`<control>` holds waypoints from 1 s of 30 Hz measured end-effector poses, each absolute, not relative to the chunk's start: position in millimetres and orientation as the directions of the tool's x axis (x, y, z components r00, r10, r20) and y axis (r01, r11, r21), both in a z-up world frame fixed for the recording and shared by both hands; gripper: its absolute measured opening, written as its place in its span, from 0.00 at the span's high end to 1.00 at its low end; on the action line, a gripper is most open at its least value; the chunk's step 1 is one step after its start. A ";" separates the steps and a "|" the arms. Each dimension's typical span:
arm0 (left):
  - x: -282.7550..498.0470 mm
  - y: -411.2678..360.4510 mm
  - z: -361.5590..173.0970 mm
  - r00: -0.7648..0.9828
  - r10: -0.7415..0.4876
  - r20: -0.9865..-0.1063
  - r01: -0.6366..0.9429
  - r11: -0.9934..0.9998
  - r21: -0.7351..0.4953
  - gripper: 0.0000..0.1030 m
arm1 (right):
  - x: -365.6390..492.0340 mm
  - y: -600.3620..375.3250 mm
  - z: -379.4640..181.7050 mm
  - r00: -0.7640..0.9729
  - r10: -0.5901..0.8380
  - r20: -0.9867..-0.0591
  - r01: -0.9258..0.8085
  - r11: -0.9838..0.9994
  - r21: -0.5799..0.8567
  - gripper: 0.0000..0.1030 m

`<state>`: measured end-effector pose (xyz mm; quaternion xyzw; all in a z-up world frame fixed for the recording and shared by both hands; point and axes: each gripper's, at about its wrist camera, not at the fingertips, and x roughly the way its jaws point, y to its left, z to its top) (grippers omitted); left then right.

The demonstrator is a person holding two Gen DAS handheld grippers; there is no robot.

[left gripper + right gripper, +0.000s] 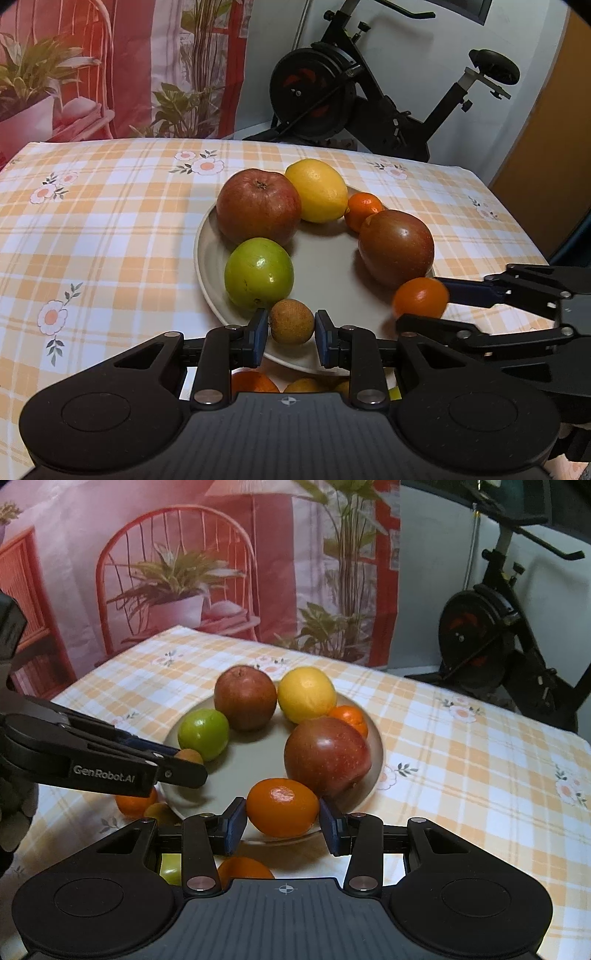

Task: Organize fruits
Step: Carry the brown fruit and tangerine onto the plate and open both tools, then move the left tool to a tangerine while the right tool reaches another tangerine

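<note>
A grey plate holds two red apples, a lemon, a green apple and a small mandarin. My left gripper holds a small brown fruit between its pads at the plate's near rim. My right gripper holds an orange mandarin over the plate's near edge, next to the dark red apple. In the left wrist view that mandarin sits between the right fingers.
More fruit lies on the checked tablecloth below the grippers: an orange, another orange, a green fruit and yellowish ones. An exercise bike stands behind the table.
</note>
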<state>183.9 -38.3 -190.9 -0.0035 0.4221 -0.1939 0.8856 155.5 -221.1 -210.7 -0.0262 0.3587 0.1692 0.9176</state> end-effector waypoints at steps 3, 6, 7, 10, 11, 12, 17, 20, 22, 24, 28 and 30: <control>186.6 -40.5 -193.7 0.566 -0.343 -0.750 0.345 0.924 -0.162 0.71 | 160.1 -219.0 -215.2 0.678 0.296 -0.673 -0.335 0.939 0.076 0.62; 187.5 -41.0 -194.1 0.562 -0.342 -0.753 0.341 0.925 -0.165 0.71 | 163.1 -215.7 -217.8 0.672 0.293 -0.680 -0.339 0.938 0.069 0.62; 188.2 -40.6 -194.0 0.559 -0.344 -0.754 0.340 0.925 -0.170 0.71 | 163.8 -215.1 -218.6 0.670 0.293 -0.682 -0.341 0.938 0.068 0.62; 189.2 -37.4 -192.1 0.550 -0.357 -0.755 0.334 0.923 -0.193 0.70 | 166.1 -214.6 -219.8 0.666 0.292 -0.686 -0.341 0.938 0.067 0.61; 189.7 -35.5 -191.2 0.547 -0.364 -0.754 0.331 0.921 -0.205 0.67 | 167.0 -214.6 -219.6 0.666 0.293 -0.686 -0.341 0.938 0.069 0.61; 189.9 -33.5 -190.3 0.546 -0.374 -0.750 0.329 0.919 -0.219 0.63 | 167.0 -215.2 -219.5 0.666 0.294 -0.685 -0.339 0.938 0.073 0.61; 187.1 -28.1 -183.7 0.545 -0.392 -0.741 0.323 0.914 -0.245 0.57 | 161.8 -219.2 -214.0 0.684 0.296 -0.667 -0.321 0.943 0.088 0.61; 182.0 -23.9 -179.5 0.549 -0.394 -0.738 0.320 0.914 -0.249 0.57 | 154.5 -223.2 -208.1 0.698 0.304 -0.649 -0.311 0.944 0.108 0.61; 178.6 -20.2 -177.1 0.553 -0.387 -0.738 0.312 0.917 -0.247 0.57 | 149.0 -227.0 -204.3 0.707 0.306 -0.638 -0.299 0.946 0.123 0.61; 174.1 -16.3 -174.3 0.561 -0.381 -0.735 0.307 0.920 -0.242 0.57 | 142.3 -230.5 -201.1 0.716 0.307 -0.627 -0.283 0.949 0.142 0.61; 166.5 -7.9 -168.9 0.578 -0.365 -0.730 0.293 0.928 -0.232 0.57 | 129.6 -234.8 -198.4 0.726 0.308 -0.616 -0.264 0.951 0.164 0.61; 162.0 -3.5 -166.0 0.585 -0.363 -0.725 0.283 0.929 -0.237 0.57 | 124.0 -235.6 -197.5 0.728 0.306 -0.614 -0.258 0.951 0.169 0.61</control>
